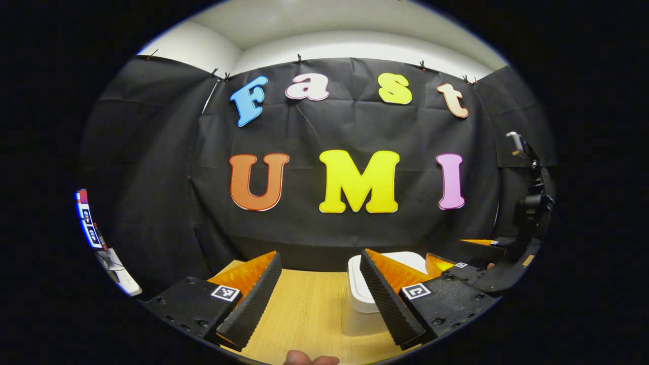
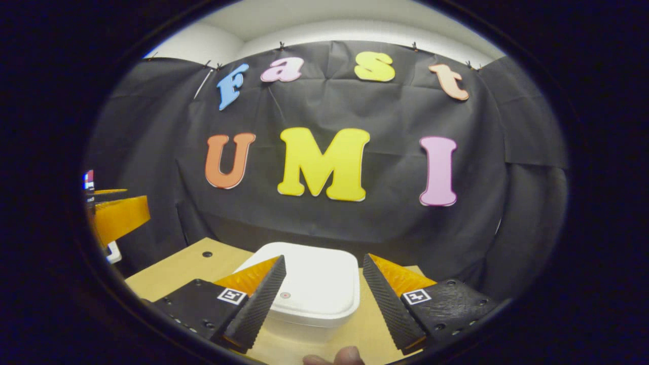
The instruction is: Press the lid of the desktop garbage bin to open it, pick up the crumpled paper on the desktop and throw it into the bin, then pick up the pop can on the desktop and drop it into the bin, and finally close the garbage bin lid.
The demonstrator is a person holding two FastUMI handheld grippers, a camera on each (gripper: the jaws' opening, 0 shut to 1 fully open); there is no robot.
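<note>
**Opening the bin: press the lid squarely**

A white garbage bin (image 2: 309,291), lid closed, sits on a wooden desktop (image 2: 187,266). The right gripper (image 2: 324,299) hovers over it, fingers spread wide, empty. The left gripper (image 1: 319,299), also spread and empty, waits beside it. Press one fingertip straight down on the lid.

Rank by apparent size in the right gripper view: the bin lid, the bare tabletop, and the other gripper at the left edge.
1. bin lid, largest.
2. tabletop, bare wood around the bin; close to the lid, so unsure.
3. left gripper, smallest, cut off by the edge.
</note>
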